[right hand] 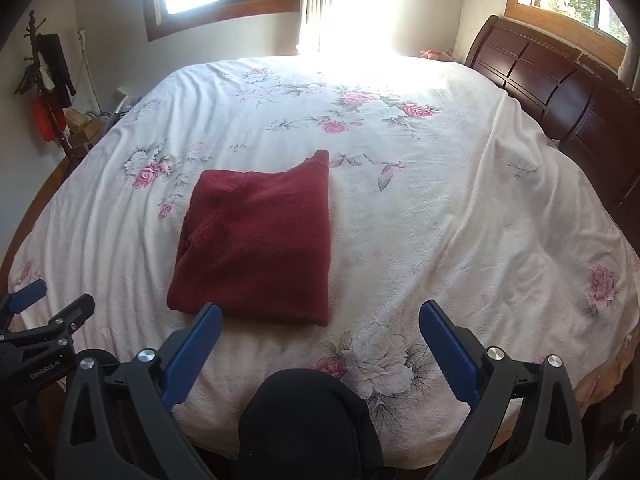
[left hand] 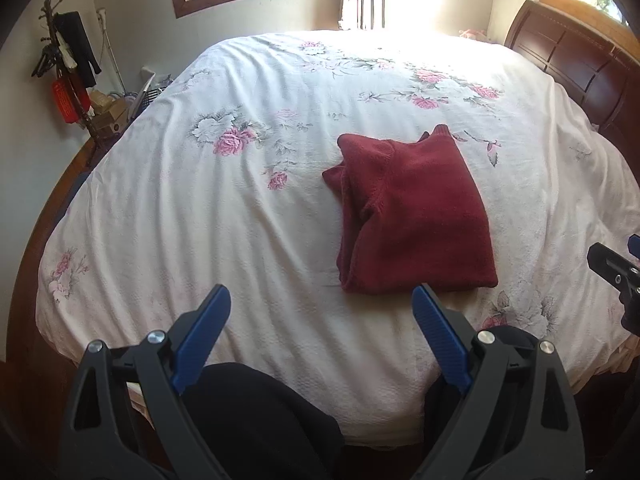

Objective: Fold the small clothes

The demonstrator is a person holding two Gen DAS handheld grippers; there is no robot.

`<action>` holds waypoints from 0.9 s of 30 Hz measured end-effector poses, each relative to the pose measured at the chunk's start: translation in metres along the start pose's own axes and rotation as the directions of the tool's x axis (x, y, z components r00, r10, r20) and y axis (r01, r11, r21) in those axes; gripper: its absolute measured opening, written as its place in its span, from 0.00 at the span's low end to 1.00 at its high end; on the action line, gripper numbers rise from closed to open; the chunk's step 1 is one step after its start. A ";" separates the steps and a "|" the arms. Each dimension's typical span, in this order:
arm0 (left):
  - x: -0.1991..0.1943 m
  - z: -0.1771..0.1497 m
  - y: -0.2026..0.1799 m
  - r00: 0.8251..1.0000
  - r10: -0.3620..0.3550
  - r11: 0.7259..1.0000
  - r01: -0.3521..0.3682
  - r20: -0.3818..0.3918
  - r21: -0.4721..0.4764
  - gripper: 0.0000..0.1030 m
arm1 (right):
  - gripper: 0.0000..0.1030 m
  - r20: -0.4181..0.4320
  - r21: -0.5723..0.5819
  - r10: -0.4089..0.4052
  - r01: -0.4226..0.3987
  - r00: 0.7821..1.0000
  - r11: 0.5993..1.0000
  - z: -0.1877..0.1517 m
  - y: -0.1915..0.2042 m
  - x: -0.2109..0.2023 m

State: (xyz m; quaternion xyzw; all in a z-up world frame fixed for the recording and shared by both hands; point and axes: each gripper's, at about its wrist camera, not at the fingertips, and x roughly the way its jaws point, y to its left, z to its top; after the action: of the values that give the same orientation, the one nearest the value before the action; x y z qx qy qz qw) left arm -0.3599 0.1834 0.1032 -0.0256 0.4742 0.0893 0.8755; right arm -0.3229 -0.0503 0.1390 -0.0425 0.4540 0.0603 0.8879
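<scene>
Fuzzy matt sweater [right hand: 260,240], glossy wooden headboard [right hand: 560,92]

the only writing i can read from here is "genrobot.ai" — small white letters on the black body of the left claw [right hand: 44,320], seen at the lower left edge of the right wrist view. the red tag hanging on the coat stand [left hand: 62,100] carries marks — too blurred to read.
</scene>
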 end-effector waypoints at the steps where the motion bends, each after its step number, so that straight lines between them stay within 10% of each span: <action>1: 0.001 0.000 -0.001 1.000 -0.002 1.000 0.002 -0.004 0.001 0.89 | 0.96 -0.001 0.000 0.007 -0.007 1.000 1.000 0.000 0.000 0.000; 27: 0.023 0.005 -0.023 0.999 0.042 0.999 -0.040 -0.031 0.036 0.89 | 0.96 -0.098 0.025 -0.001 0.004 0.995 1.000 -0.007 -0.005 0.042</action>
State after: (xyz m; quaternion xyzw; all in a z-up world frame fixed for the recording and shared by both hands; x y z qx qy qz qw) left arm -0.3390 0.1642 0.0856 -0.0020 0.4902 0.0986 0.8660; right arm -0.3039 -0.0533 0.1011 -0.0346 0.4976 0.0512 0.8652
